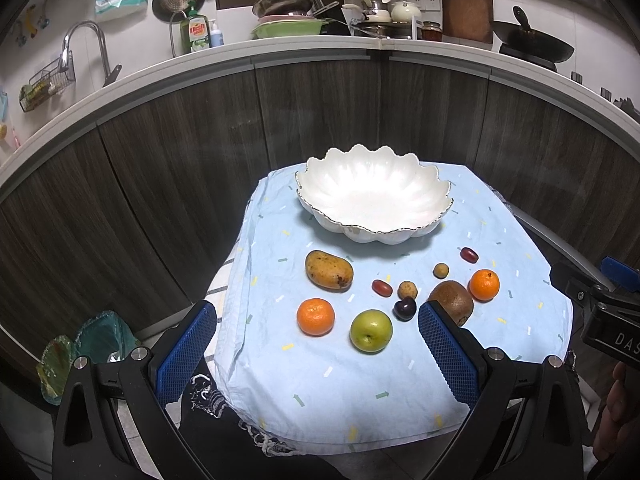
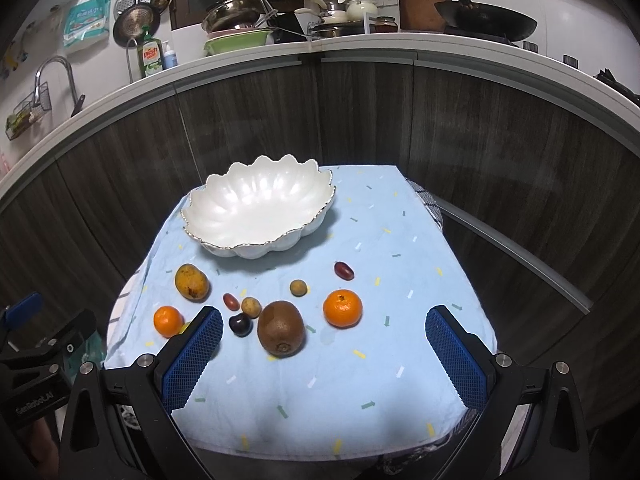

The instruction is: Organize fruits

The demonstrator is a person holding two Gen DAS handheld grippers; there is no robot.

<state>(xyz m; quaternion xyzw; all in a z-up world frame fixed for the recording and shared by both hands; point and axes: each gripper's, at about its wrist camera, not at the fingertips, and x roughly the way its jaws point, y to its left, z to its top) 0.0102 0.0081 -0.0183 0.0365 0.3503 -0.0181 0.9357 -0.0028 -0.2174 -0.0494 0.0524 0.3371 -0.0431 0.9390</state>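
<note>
Both tongs [image 1: 316, 344] [image 2: 324, 348] agape above fruit-strewn cloth [image 1: 360, 380].

1. In the right wrist view the green apple [image 2: 185, 327] is almost wholly hidden behind the left blue pad [image 2: 192, 360]; only a yellow-green sliver shows.
2. In the left wrist view the kiwi [image 1: 452, 300] is partly covered by the right pad [image 1: 448, 360].
3. The right gripper [image 1: 600, 304] is cut off by the picture's edge.
4. The near edge of the worktop [image 2: 320, 420] is hidden by the cloth.
</note>
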